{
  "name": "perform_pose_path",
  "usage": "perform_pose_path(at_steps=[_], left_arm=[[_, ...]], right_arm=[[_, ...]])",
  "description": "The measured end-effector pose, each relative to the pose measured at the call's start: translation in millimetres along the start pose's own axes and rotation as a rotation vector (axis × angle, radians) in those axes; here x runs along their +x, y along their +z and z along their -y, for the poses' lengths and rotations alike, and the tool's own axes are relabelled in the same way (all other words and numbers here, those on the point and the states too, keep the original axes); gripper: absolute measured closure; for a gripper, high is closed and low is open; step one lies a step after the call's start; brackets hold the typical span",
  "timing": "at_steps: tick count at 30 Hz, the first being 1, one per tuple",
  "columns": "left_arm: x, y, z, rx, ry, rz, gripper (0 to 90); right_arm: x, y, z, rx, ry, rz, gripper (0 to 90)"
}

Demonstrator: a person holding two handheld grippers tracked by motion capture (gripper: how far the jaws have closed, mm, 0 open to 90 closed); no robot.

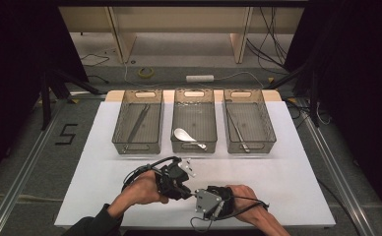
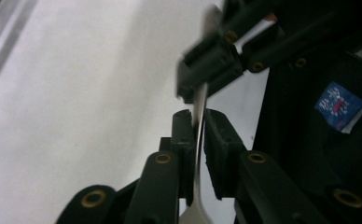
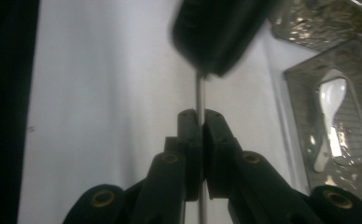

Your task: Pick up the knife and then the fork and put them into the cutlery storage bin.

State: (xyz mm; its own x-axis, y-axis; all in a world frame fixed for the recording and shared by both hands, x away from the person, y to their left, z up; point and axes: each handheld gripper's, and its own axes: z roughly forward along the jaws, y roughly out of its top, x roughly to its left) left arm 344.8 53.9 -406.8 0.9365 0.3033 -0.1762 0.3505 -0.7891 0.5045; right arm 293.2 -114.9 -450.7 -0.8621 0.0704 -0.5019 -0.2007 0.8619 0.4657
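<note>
A slim metal utensil (image 2: pixel 198 140) is held between both grippers, low over the front of the white table (image 1: pixel 287 187). My left gripper (image 2: pixel 198 116) has its pads against the utensil's neck, and the widening head lies close to that camera. In the left gripper view the right gripper (image 2: pixel 212 65) clamps the handle farther along. In its own view my right gripper (image 3: pixel 200 116) is shut on the thin handle (image 3: pixel 200 93), with the left gripper (image 3: pixel 221 32) a dark blur just beyond. From above, the left gripper (image 1: pixel 185 188) and right gripper (image 1: pixel 197 194) meet tip to tip.
Three clear trays stand in a row at the back: the left tray (image 1: pixel 125 147) holds long thin utensils, the middle tray (image 1: pixel 194 148) a white spoon (image 1: pixel 184 134), the right tray (image 1: pixel 250 149) a metal utensil. Bare tabletop separates them from the hands.
</note>
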Motion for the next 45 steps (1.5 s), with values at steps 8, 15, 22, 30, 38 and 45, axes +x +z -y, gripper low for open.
perform_pose_path(at_steps=[8,15,22,30,38,45], left_arm=[[5.1,-9.6,1.6,-0.086,-0.024,-0.013,50.0],[12.1,-20.1,4.2,-0.189,-0.061,-0.075,35.6],[17.3,-31.9,10.6,-0.303,-0.080,-0.133,26.4],[22.0,-41.3,21.6,-0.408,-0.112,-0.219,21.1],[27.4,-48.6,43.1,-0.534,-0.163,-0.275,19.3],[33.0,-51.6,61.1,-0.610,-0.231,-0.314,19.0]], right_arm=[[-3.0,-0.4,5.4,0.029,-0.002,0.006,87.5],[-8.0,-1.1,12.6,0.045,0.023,-0.010,87.5],[-14.0,-4.7,23.0,0.043,0.101,0.008,87.5],[-30.3,-13.5,40.9,0.055,0.195,0.032,87.5],[-51.6,-22.9,63.2,0.026,0.387,0.062,87.5],[-64.2,-31.0,78.1,0.007,0.530,0.065,87.5]])
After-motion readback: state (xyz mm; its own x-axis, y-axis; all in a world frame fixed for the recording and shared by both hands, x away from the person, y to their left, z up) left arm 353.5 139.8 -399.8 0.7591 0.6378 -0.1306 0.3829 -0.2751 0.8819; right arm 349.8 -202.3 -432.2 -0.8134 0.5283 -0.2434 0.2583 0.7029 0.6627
